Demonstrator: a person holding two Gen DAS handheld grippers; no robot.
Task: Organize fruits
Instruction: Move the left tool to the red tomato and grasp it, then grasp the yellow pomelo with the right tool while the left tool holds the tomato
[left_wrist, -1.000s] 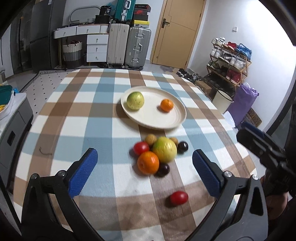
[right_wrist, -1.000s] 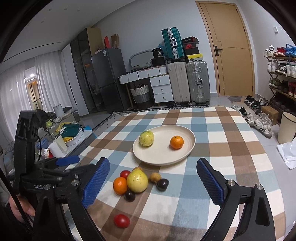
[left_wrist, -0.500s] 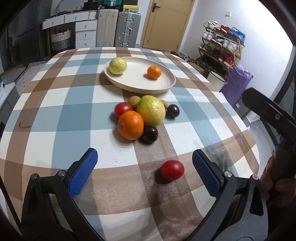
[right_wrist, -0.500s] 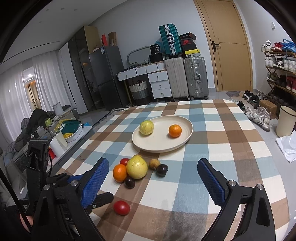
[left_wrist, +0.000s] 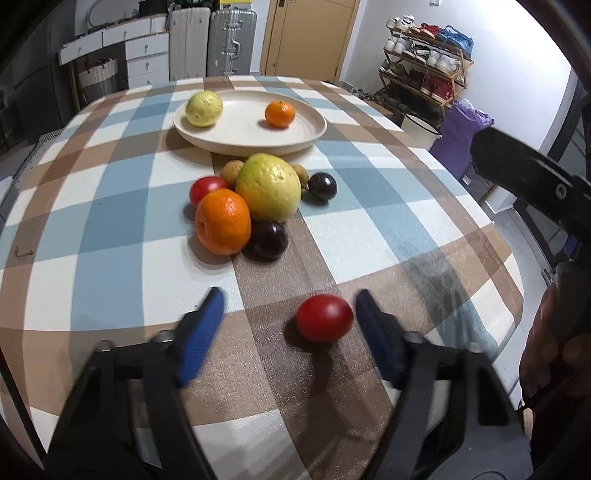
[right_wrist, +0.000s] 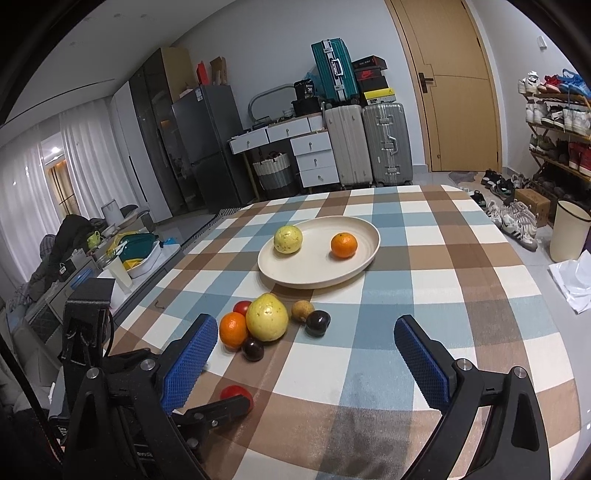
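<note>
While my left gripper (left_wrist: 286, 321) is closing, the red tomato (left_wrist: 324, 317) sits between its blue pads, close to the right pad (left_wrist: 376, 332) w/ a clear gap on the left one (left_wrist: 201, 332); pads aren't pressing on it yet. The tomato is small, glossy, smooth, oval, lying on a brown square of the checked tablecloth (left_wrist: 110, 221). Ahead of the fingers: an orange (left_wrist: 222, 221) touching a big yellow-green guava (left_wrist: 268, 186), a dark plum (left_wrist: 269, 239) just in front of them, a 2nd tomato (left_wrist: 207, 188) behind the orange, another dark plum (left_wrist: 322, 187) to the right. Further ahead, the cream plate (left_wrist: 310, 136) holds a smaller guava (left_wrist: 204, 109) and a small orange (left_wrist: 280, 114), well apart. My right hand (left_wrist: 561, 354) shows at the right edge.

Right wrist view: my right gripper (right_wrist: 301, 360) stands wide open, nothing between the pads, above the cloth. The red tomato (right_wrist: 234, 392) lies below-left of its left pad, partly hidden by a left-gripper finger. The fruit cluster is ahead-left, plate beyond. Writing: a white swoosh logo on a black shoebox (right_wrist: 369, 75) atop the suitcases; other labels too small to read.
</note>
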